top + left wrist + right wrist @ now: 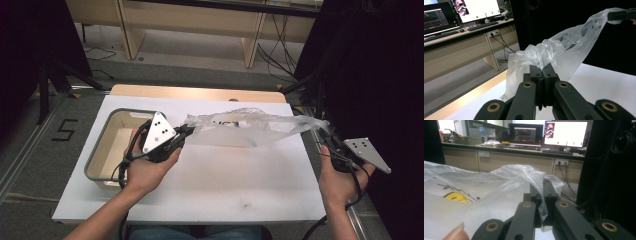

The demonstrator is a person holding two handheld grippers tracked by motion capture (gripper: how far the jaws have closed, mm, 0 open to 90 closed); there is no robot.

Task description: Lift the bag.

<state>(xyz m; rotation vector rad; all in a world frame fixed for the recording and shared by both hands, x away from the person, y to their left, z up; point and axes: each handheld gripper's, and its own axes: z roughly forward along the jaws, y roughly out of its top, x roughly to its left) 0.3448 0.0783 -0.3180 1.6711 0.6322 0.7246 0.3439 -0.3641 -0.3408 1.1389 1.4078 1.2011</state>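
Your left gripper [186, 131]: clenched on one end of clear plastic bag [250, 127]. Your right gripper [322, 134]: clenched on opposite end. Bag: stretched between both, held above white desk [200, 185]. Grey bin [102, 150]: on desk, beside your left hand [147, 170].

Crinkled clear plastic bag [250, 127] stretched above white table [215, 185] between left gripper [186, 132] and right gripper [325, 136], both clamped on it; grey rectangular tray [97, 150] at left.

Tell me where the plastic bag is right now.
In the high view the plastic bag hangs stretched above the white table, right of the metal tray, pinched between the left tongs and right tongs.
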